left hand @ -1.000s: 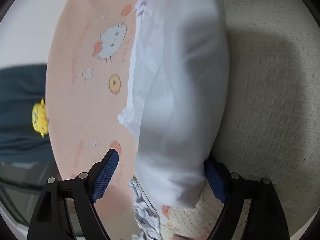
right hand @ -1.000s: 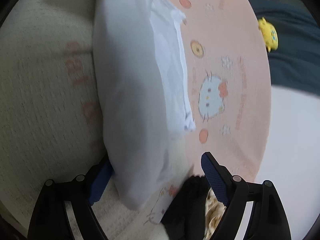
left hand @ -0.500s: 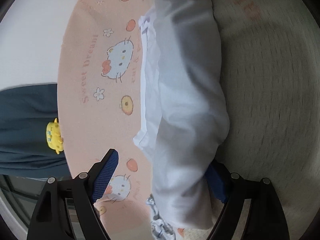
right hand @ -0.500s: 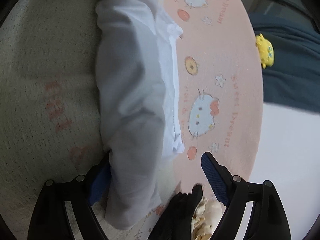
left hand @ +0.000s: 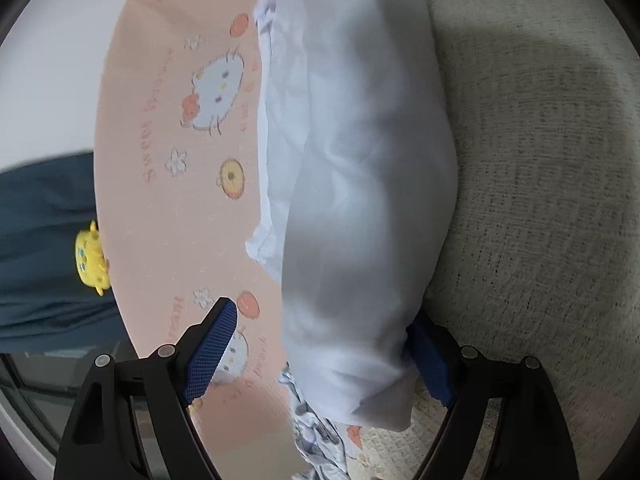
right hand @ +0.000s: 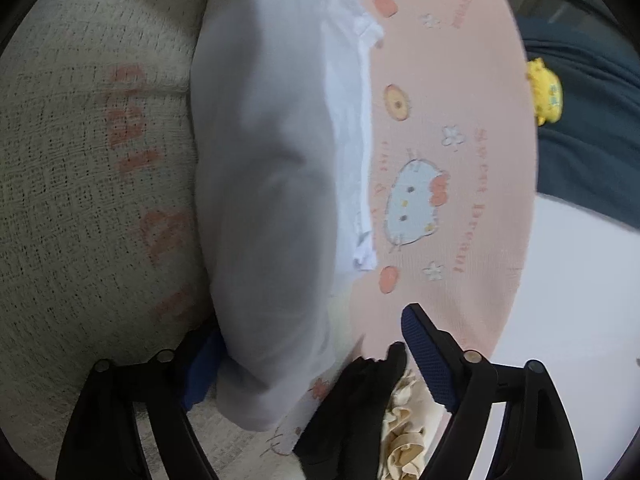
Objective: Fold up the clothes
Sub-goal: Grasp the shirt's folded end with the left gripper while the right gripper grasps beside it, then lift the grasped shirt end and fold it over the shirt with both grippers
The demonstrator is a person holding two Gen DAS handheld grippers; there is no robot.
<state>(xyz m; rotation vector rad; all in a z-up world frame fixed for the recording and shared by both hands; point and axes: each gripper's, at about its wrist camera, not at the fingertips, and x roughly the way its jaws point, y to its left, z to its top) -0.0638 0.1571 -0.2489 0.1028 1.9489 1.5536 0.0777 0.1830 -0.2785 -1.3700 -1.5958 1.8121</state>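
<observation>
**Left wrist view: white garment draped between wide-set fingers, both ends**

Left wrist cam: white garment [left hand: 360, 184] hangs as a long soft roll above the pink cartoon-print blanket [left hand: 172, 208] and the cream knit cover [left hand: 540, 200]. Left gripper [left hand: 324, 356] has its fingers well apart; the near end of the cloth sits between them, lying against the right-hand pad, clear of the left-hand one. No pinch visible – looks slung over one finger rather than clamped. Right wrist cam mirrors it: right gripper [right hand: 316, 364] is also spread wide, with the other end of the garment [right hand: 264, 184] against the left-hand pad, which is partly hidden by cloth, and away from the other pad.

Handling, judged: thin, light, very floppy fabric, somewhat see-through at the edges; sags under its own weight, no stiffness, not fragile. Prob. slippery enough to slide off a single finger. Best hold = the two ends, pinching all layers near the hem/fold line, so the loose inner layer [left hand: 272, 160] doesn't drop free.

Count: 1 white garment; 2 grippers; 1 pink blanket; 1 cream cover; 1 yellow toy [left hand: 91, 258] on dark teal fabric [left hand: 40, 220]; 1 black item [right hand: 352, 412] and 1 beige frilled item [right hand: 404, 436] near the right gripper; 1 grey-patterned cloth [left hand: 316, 432] under the left one.
</observation>
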